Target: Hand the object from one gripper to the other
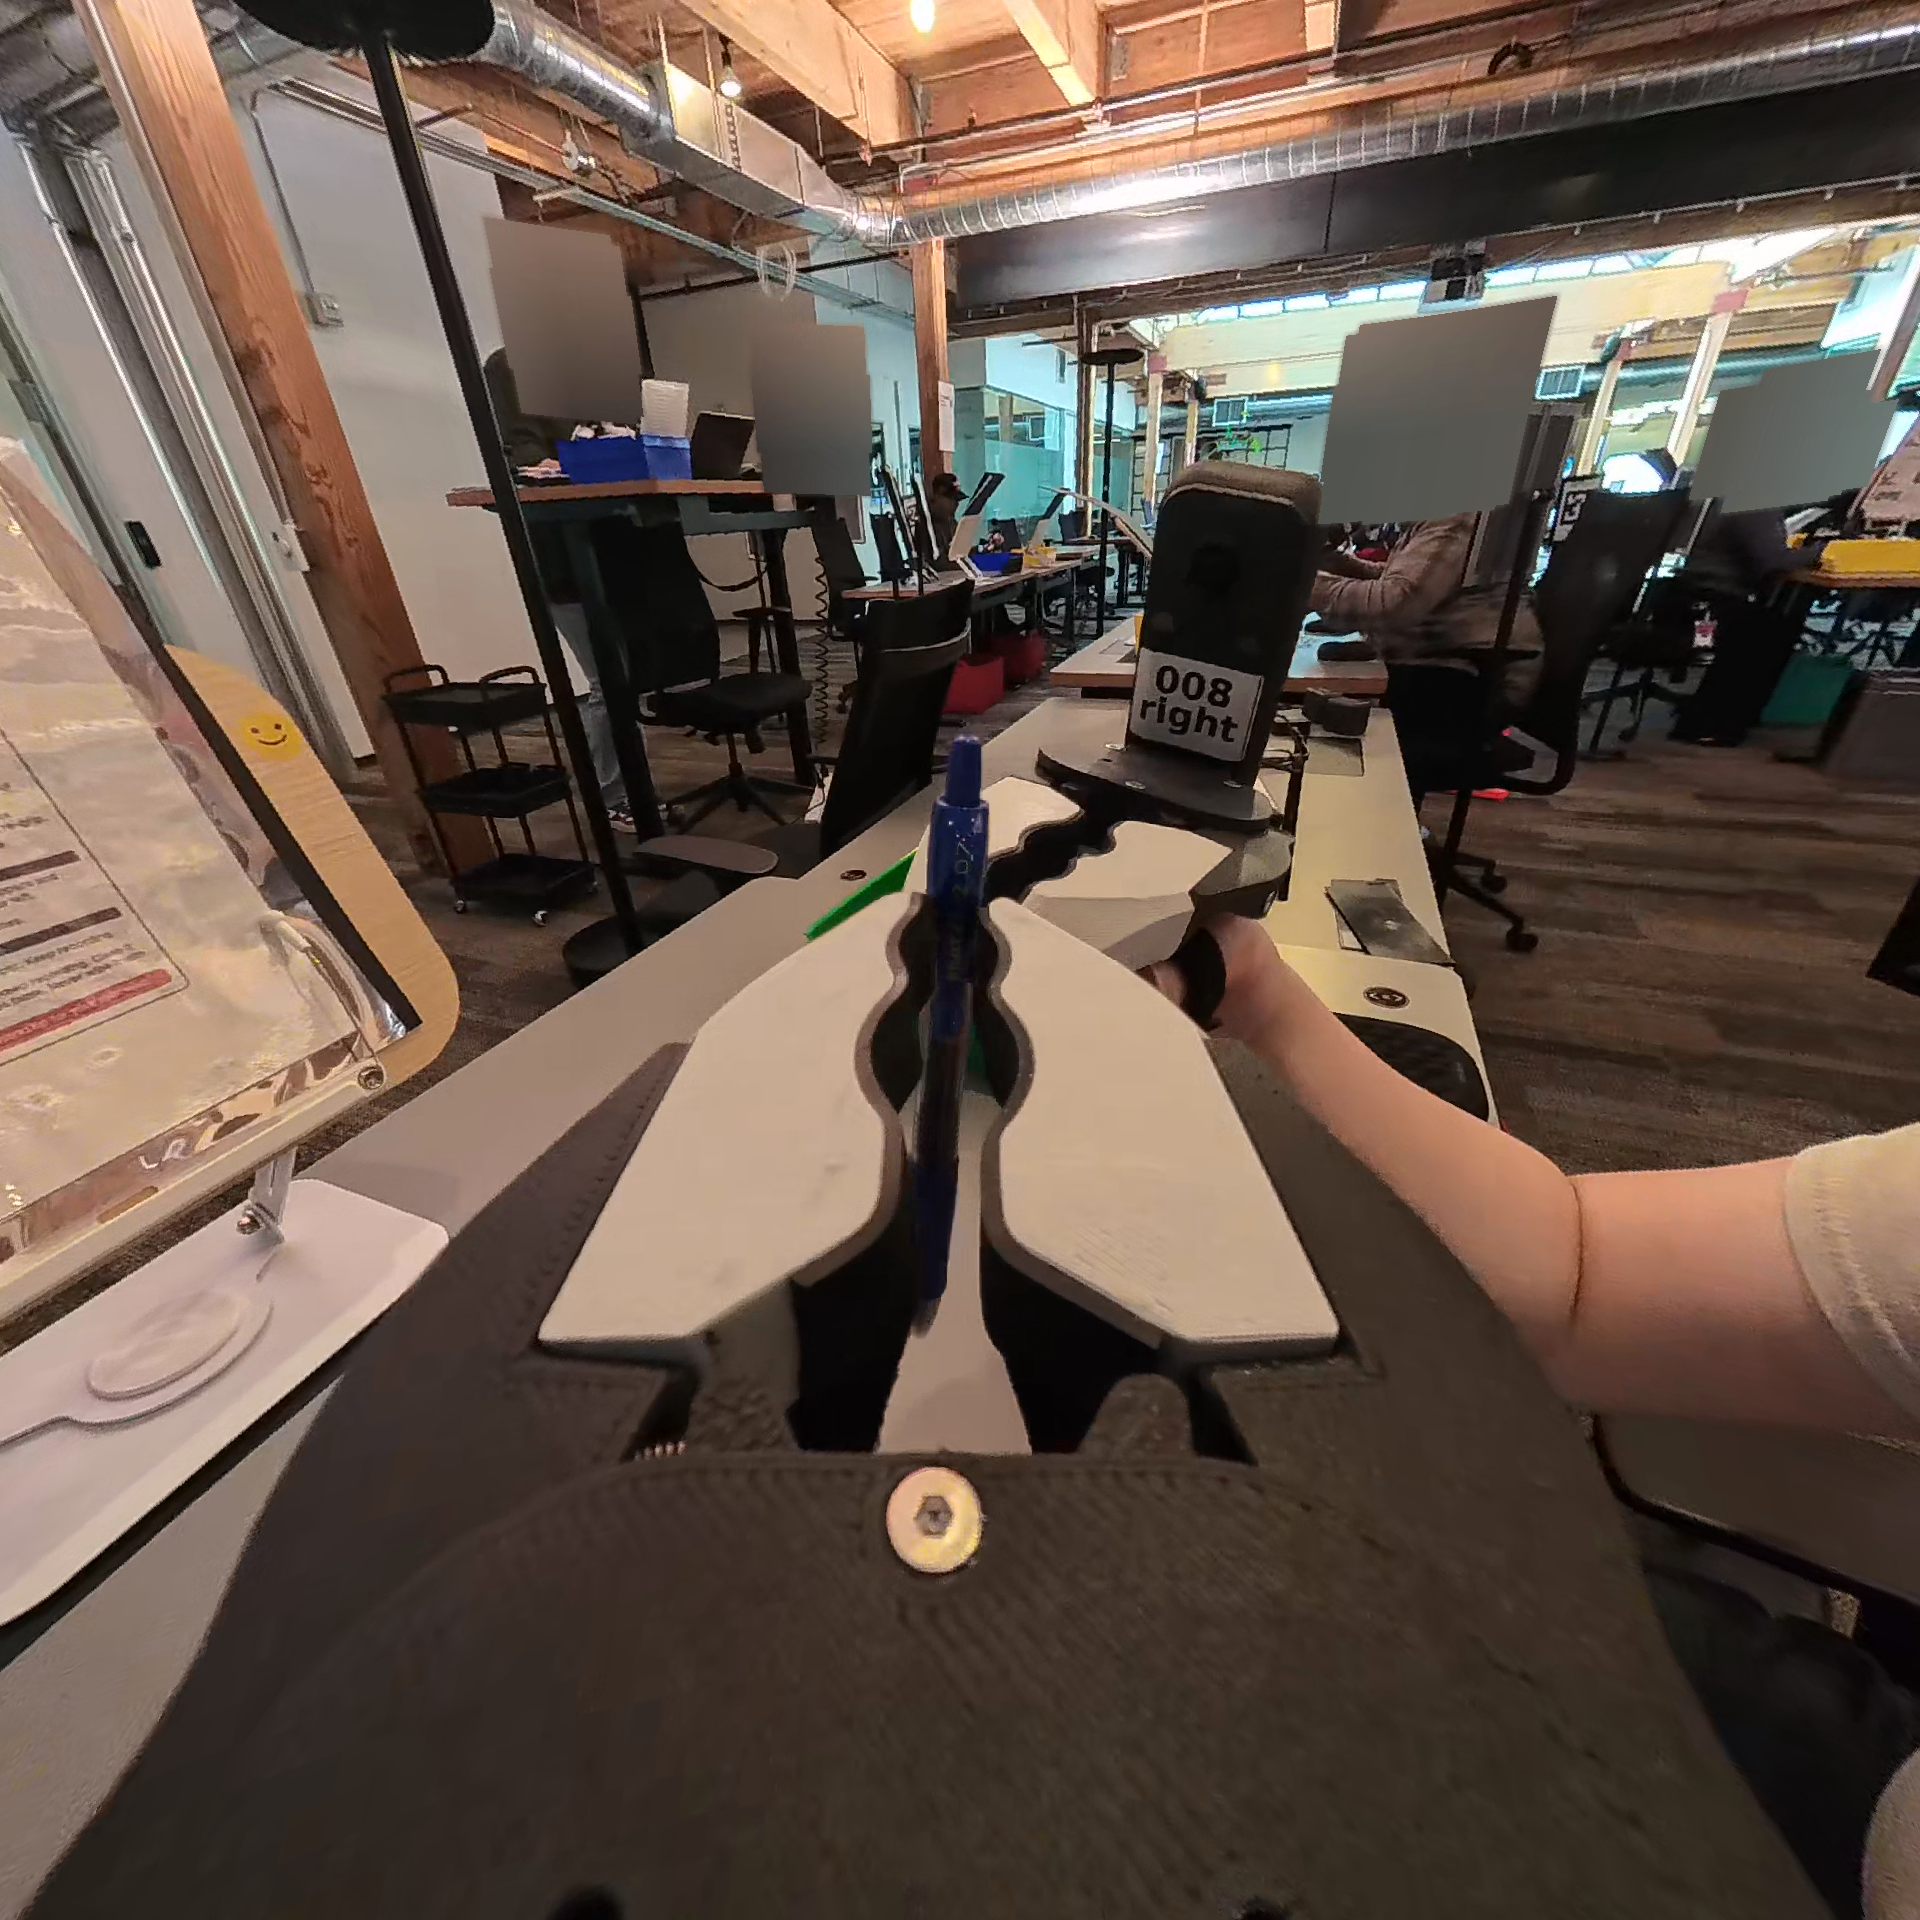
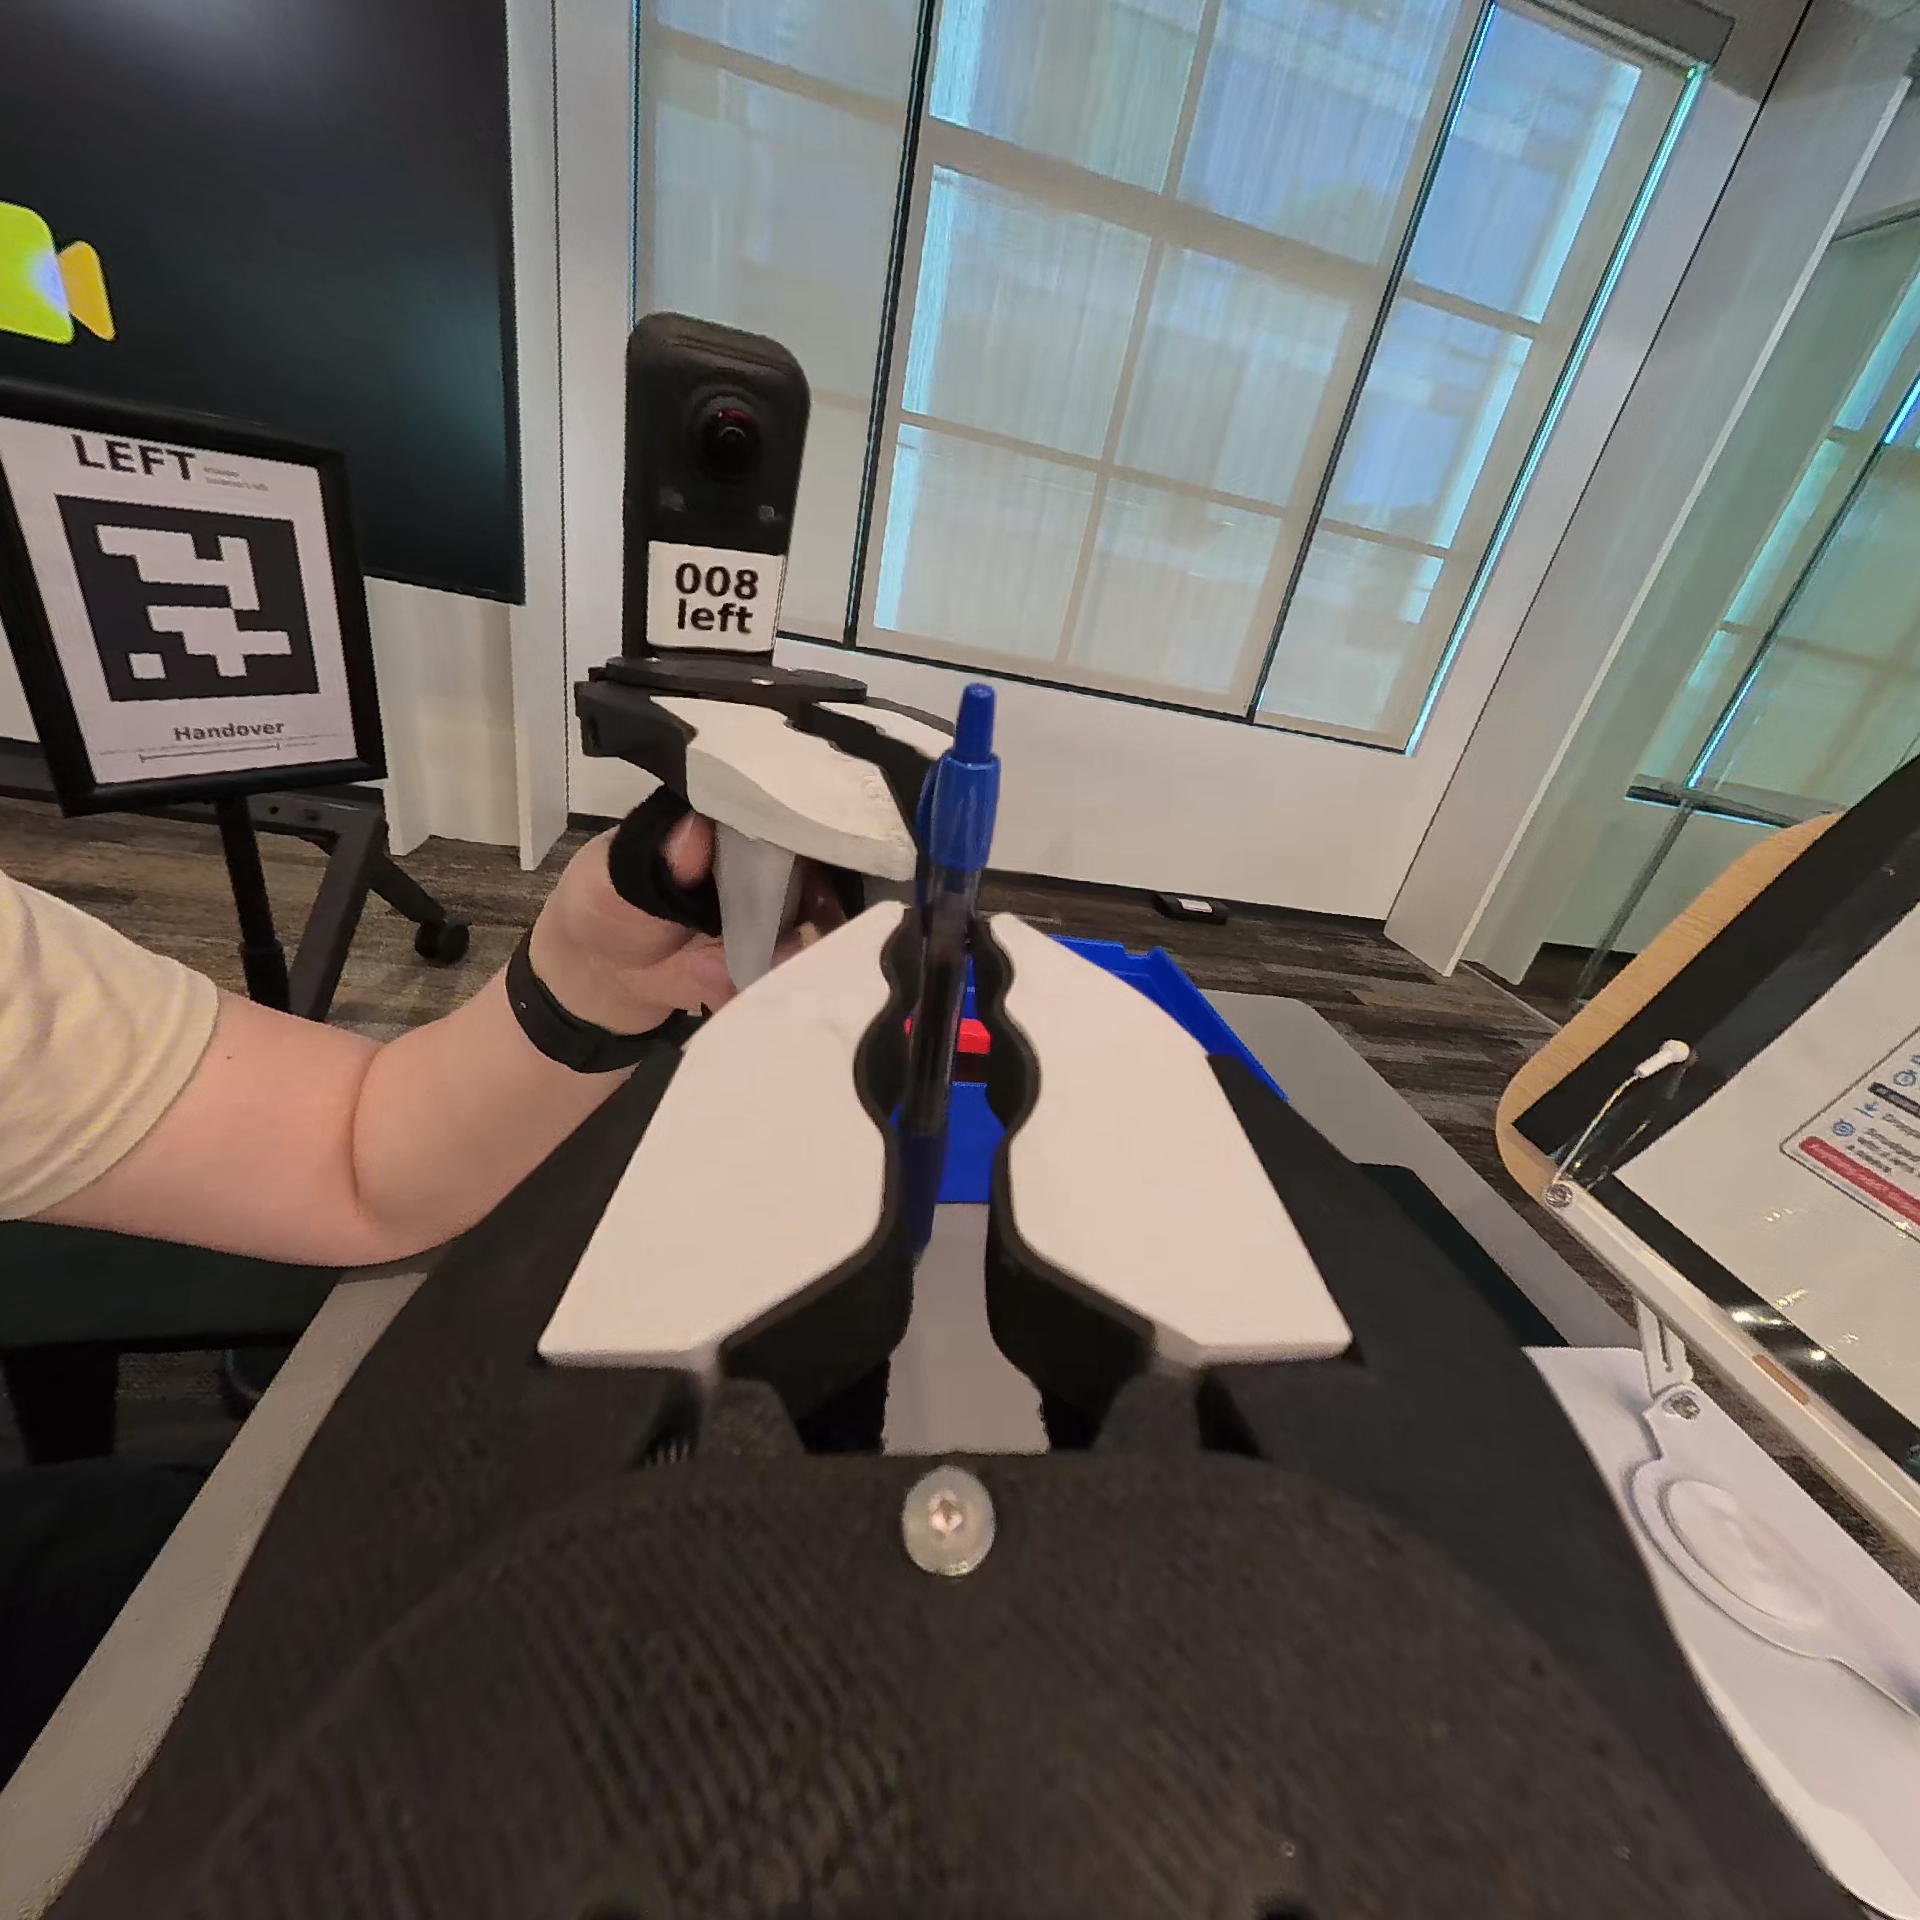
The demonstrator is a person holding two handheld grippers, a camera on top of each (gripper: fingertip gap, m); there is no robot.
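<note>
A blue click pen [image 1: 951, 904] stands upright between the tips of both grippers. My left gripper [image 1: 950, 940] has its white fingers [image 1: 790, 1122] closed on the pen's barrel. My right gripper [image 2: 940, 945] is also closed on the barrel, with the pen [image 2: 956, 821] rising above its fingers [image 2: 1122, 1132]. The right gripper shows in the left wrist view [image 1: 992, 868], just behind the pen and pinching it. The left gripper shows in the right wrist view [image 2: 912, 831], its tips on the pen below the clip. The grippers face each other over the grey table [image 1: 468, 1122].
A framed instruction sheet on a white stand [image 1: 187, 935] stands at the table's side and shows in the right wrist view [image 2: 1745, 1101]. A blue bin [image 2: 1164, 987] lies beyond my right gripper. A framed marker sign [image 2: 187, 603] stands on a post. Office chairs and a black cart [image 1: 499, 790] are farther off. My left and right fingertips are right by each other.
</note>
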